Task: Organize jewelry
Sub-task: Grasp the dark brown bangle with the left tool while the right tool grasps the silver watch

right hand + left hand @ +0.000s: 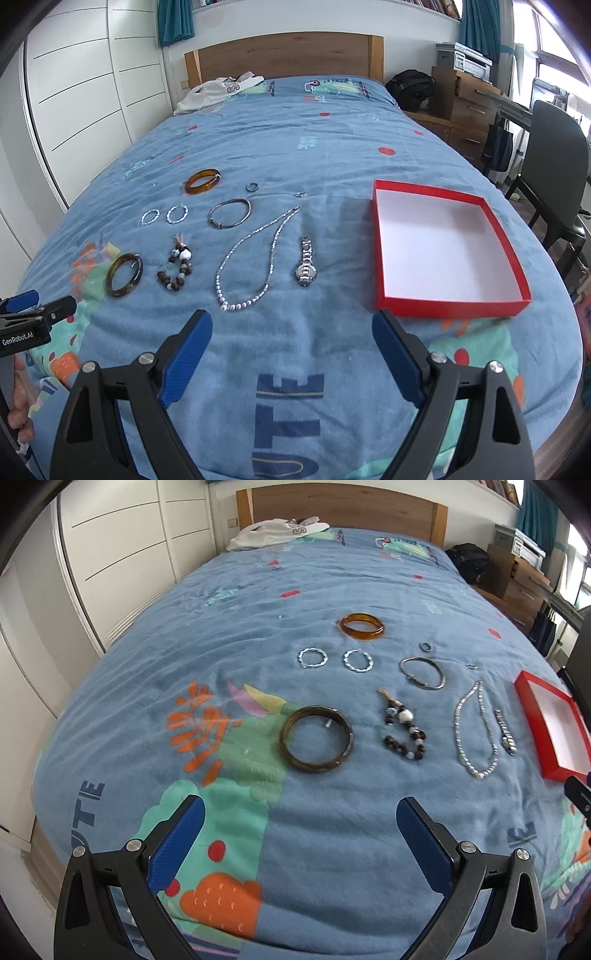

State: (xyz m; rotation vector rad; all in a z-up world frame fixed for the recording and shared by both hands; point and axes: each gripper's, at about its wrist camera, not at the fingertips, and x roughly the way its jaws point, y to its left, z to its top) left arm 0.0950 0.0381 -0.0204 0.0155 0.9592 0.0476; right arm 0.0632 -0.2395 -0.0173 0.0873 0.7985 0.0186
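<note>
Progress: nothing sorted yet, by the look of it. Red box [448, 308] sits on the bed [295, 122] with its white floor bare; every piece is outside it.

Laid out, far row: amber bangle [202, 181], two small silver hoops [164, 215], thin metal bangle [229, 213], a dark ring [252, 187] and a tiny ring [300, 194].

Laid out, near row: dark bangle [124, 274], beaded bracelet [177, 266], silver necklace [255, 258], wristwatch [306, 264].

Box position: right of all the jewelry, well apart from the bangles, nearest the wristwatch.

Left gripper [300, 842]: blue fingers [177, 842] spread wide, nothing between them. It hovers over the near part of the bed; the dark bangle lies just beyond and between the fingertips, the beaded bracelet a little to the right.

Right gripper [291, 354]: fingers wide apart too, nothing held. The necklace's near loop lies just ahead of its left finger; the box's near left corner is just beside its right fingertip.

Left to do: all pieces, as I judge it, need carrying over to the box. Chain and bracelet look limp and will likely drape or slip; the tiny ring looks hardest to pinch off soft blanket.
</note>
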